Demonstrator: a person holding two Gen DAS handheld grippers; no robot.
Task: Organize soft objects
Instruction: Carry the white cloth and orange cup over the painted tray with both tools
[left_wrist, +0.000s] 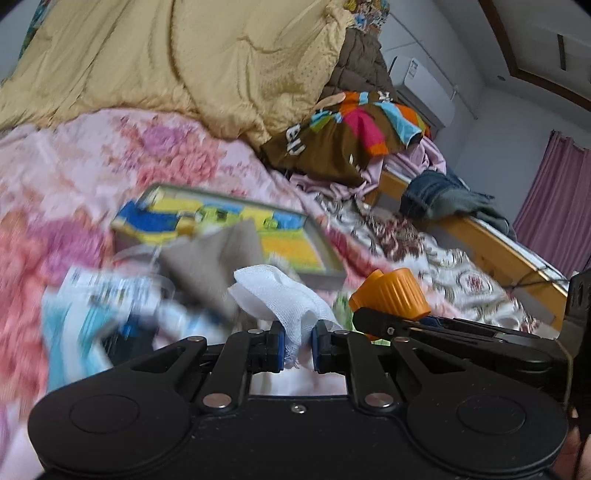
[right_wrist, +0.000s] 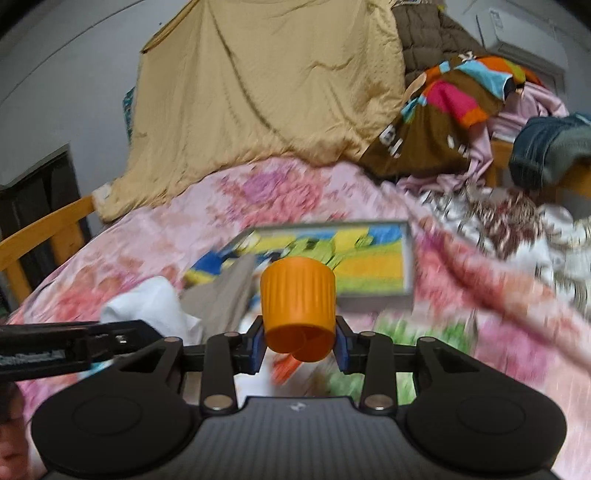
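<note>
A white gauze cloth (left_wrist: 280, 295) bunches up from between the blue pads of my left gripper (left_wrist: 298, 345), which is shut on its lower end. My right gripper (right_wrist: 300, 345) is shut on an orange ribbed cup (right_wrist: 297, 295), held on its side with the open mouth towards the camera. In the left wrist view that orange cup (left_wrist: 391, 295) sits just right of the white cloth. Both are held above a bed covered by a pink floral blanket (right_wrist: 258, 192). A grey cloth (left_wrist: 221, 258) lies below, partly over a colourful flat box (left_wrist: 288, 236).
A yellow quilt (left_wrist: 184, 55) is heaped at the back. To its right lie a brown multicoloured garment (left_wrist: 351, 136) and jeans (left_wrist: 432, 192) on the wooden bed rail (left_wrist: 498, 243). Blurred light-blue packets (left_wrist: 92, 302) lie at the left.
</note>
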